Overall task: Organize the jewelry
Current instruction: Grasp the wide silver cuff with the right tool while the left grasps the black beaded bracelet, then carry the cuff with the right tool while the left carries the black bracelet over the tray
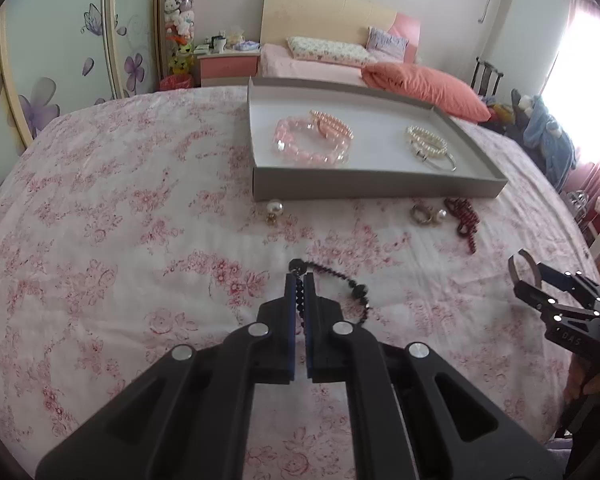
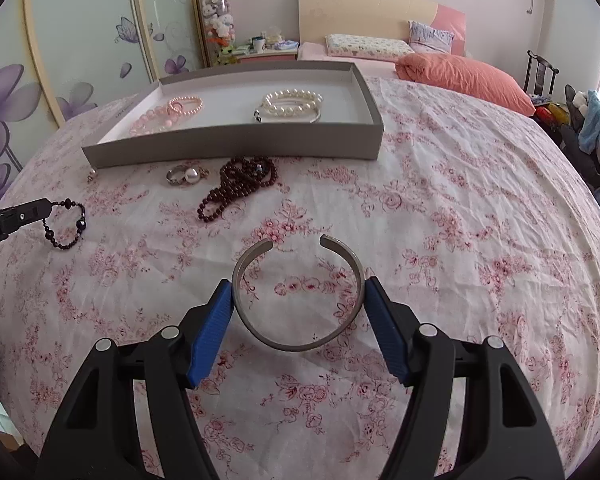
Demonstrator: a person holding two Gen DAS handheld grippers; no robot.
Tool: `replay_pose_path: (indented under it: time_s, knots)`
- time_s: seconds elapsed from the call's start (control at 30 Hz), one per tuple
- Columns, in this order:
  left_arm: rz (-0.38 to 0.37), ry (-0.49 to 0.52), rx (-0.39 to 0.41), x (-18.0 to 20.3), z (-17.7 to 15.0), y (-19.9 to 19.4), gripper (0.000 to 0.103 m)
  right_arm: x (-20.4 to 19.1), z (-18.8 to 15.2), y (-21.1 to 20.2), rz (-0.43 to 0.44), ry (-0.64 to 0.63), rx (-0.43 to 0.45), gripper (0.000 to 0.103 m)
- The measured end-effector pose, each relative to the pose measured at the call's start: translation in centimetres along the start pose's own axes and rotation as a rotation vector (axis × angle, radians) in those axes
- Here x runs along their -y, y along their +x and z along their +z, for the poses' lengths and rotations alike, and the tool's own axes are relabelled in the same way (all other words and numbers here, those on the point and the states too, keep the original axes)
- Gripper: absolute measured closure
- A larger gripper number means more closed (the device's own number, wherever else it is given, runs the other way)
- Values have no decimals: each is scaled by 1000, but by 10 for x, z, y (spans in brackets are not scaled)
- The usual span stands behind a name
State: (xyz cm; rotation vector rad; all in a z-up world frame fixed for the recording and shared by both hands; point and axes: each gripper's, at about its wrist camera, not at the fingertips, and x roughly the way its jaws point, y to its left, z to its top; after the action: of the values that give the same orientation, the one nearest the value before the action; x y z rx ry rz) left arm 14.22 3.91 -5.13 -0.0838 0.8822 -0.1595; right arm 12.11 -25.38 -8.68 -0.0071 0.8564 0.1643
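- Mid-task, a pick-and-carry step under way on both sides, judging by the items already in the grey tray (image 2: 236, 142).
- Left gripper (image 1: 299, 280): closed tight on the black bead bracelet (image 1: 342, 284), pinched between the blue pads, most of the strand dangling to the right above the floral bedspread (image 1: 120, 220).
- Right gripper (image 2: 298, 292): jaws wide apart but pressing both sides of the silver cuff bangle (image 2: 296, 344), the open gap of the cuff facing away toward the tray; lifted or resting on the bed, cannot tell.
- Already in the tray: pink bead bracelets (image 1: 312, 142) on one side, pearl bracelets (image 2: 292, 106) on the other.
- Not yet put away, on the bedspread just before the tray's near wall: dark red bead necklace (image 2: 236, 188), ring with pearl (image 2: 186, 176), pearl earring (image 1: 274, 208).
- Next move, likely: carry forward over the near wall, lower into a bare patch of the tray floor, then release.
- Needs: enough height for the dangling strand to clear the wall; steady squeeze on the cuff, smooth metal apt to slip or spring.
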Motion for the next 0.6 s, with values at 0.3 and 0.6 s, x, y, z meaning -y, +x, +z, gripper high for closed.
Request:
replay_pose_path:
  time_s: [0.3, 0.6]
  knots:
    - [-68, -38, 81, 1, 0, -21, 98, -10, 6, -12, 15, -10, 71, 36]
    - [-80, -33, 122, 7, -4, -34, 98, -23, 12, -25, 23, -24, 155, 36]
